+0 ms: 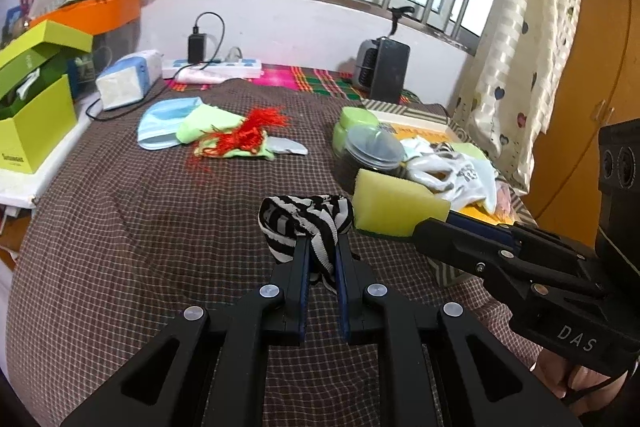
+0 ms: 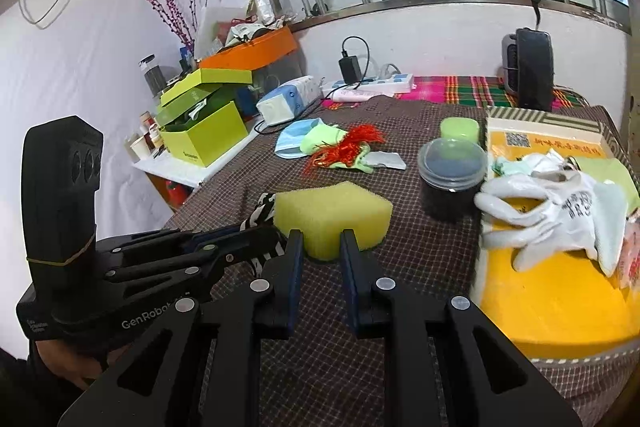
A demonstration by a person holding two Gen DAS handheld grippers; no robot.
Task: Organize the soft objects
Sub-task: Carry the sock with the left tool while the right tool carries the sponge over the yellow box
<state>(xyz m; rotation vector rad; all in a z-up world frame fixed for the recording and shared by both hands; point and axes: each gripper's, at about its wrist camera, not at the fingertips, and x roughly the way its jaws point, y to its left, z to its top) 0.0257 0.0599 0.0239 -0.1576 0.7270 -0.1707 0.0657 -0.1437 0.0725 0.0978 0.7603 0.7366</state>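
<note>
My left gripper (image 1: 322,247) is shut on a black-and-white striped cloth (image 1: 306,223), held just above the checked bedspread (image 1: 140,211). Beside it on the right, my right gripper (image 1: 434,223) is shut on a yellow sponge (image 1: 394,205). In the right wrist view the right gripper (image 2: 322,241) pinches the sponge (image 2: 332,213) by its near edge. To its left there, the left gripper (image 2: 276,231) holds the striped cloth (image 2: 262,207). White gloves (image 2: 560,211) lie in a yellow-bottomed tray (image 2: 540,303) at the right.
A blue face mask (image 1: 164,123), a green cloth (image 1: 208,123) and red tassel threads (image 1: 248,135) lie further back. A dark jar (image 2: 450,179) and a green-lidded jar (image 2: 459,129) stand beside the tray. A heater (image 2: 528,67) is at the back, a green box (image 2: 204,135) at the left.
</note>
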